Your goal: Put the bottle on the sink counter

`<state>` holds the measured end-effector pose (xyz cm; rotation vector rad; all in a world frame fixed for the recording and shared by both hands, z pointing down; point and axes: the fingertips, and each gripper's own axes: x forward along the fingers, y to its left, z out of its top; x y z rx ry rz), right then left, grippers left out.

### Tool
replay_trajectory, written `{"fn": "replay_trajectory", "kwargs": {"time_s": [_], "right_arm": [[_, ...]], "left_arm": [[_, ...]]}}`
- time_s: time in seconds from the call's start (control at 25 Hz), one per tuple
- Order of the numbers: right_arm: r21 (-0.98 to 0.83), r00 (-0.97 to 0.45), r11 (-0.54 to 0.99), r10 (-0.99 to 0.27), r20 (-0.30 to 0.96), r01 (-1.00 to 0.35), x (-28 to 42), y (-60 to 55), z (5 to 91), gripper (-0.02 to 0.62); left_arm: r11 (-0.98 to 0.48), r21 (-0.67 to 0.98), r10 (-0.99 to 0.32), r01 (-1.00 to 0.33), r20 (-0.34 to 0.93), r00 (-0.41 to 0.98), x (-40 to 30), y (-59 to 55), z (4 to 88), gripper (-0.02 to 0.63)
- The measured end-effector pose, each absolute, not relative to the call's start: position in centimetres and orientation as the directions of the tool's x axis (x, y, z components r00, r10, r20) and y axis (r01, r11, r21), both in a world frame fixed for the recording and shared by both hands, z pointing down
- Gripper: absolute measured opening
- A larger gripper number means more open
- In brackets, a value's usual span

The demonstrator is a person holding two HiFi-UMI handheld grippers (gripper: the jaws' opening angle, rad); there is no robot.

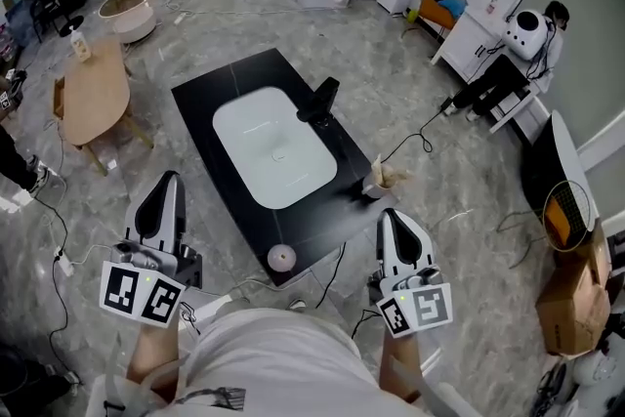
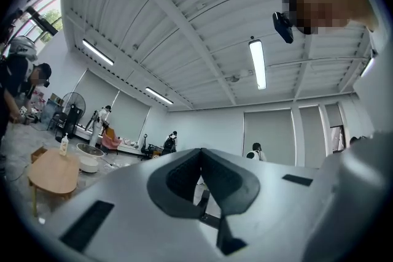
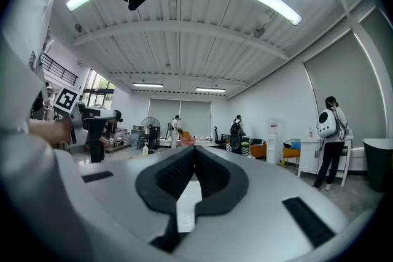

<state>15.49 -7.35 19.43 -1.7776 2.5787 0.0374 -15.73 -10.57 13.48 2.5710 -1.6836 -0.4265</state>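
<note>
A small pale bottle [image 1: 78, 42] stands on the oval wooden table [image 1: 93, 98] at the left; it also shows as the bottle [image 2: 64, 145] far off in the left gripper view. The black sink counter [image 1: 210, 98] with a white basin [image 1: 273, 146] and a black faucet [image 1: 322, 101] lies in the middle of the floor. My left gripper [image 1: 168, 179] is held near the counter's near left side, shut and empty, jaw tips together [image 2: 201, 150]. My right gripper [image 1: 389, 213] hovers by the counter's near right corner, also shut with nothing in it [image 3: 195, 147].
A small round white object [image 1: 281, 258] and a crumpled beige item [image 1: 383, 177] rest on the counter's near end. Cables trail over the grey floor. A round white tub [image 1: 128, 12] stands beyond the table. Cardboard boxes [image 1: 571, 293] sit at the right; a person [image 1: 532, 34] stands at a desk.
</note>
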Motion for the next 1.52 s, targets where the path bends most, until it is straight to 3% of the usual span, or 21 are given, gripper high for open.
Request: {"fn": "replay_trajectory", "kwargs": {"time_s": [0.84,1.52], "right_arm": [[0.006,-0.361,0.361,-0.932,0.003,-0.932,15.8,-6.3,20.1,0.011],[0.005,-0.380,0.380,-0.925,0.010,-0.925,14.5,-6.0,20.2,0.011]], "left_arm": [[-0.362,0.258,-0.932,-0.896,-0.124,0.341,-16.6,-7.9,16.8,0.014],[-0.380,0.259,-0.925,-0.888,-0.129,0.358,-16.6,-7.5,16.3,0.014]]}}
